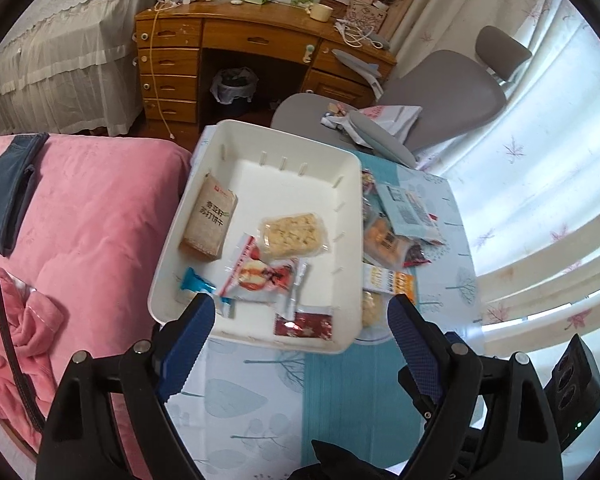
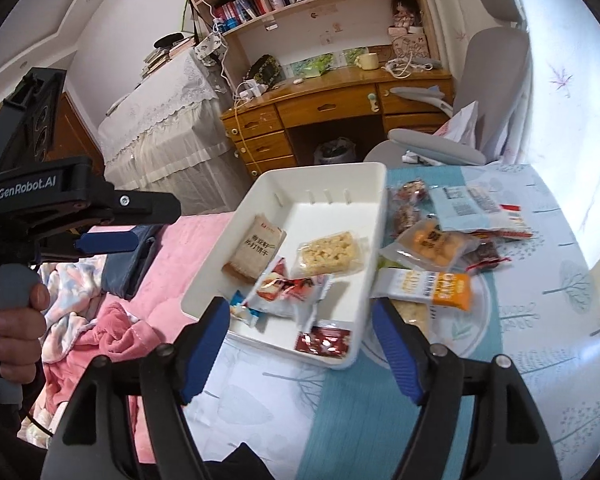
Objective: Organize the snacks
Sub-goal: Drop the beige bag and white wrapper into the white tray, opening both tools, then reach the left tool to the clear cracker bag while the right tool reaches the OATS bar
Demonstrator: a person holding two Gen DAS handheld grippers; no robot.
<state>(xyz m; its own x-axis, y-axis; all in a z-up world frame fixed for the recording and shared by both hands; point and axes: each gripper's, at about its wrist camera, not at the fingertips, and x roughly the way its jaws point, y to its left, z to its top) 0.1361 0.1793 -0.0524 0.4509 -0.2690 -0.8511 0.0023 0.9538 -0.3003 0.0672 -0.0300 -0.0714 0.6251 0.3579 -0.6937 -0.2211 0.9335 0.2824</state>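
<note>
Right wrist: tongs (image 2: 300, 316) apart, seemingly above tray (image 2: 364, 216).

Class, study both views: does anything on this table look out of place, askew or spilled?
The white bin sits askew, its left corner hanging past the table edge over the pink bedding. Several snack packets lie in a loose heap on the tablecloth beside the bin. Nothing looks spilled or torn.

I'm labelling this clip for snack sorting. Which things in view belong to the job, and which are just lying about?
Job:
white bin
brown cracker pack in it
rice crisp bar in it
orange pack on the table, outside the bin
pale blue pack beside it

Lying about:
desk
grey chair
pink bedding
mug
</note>
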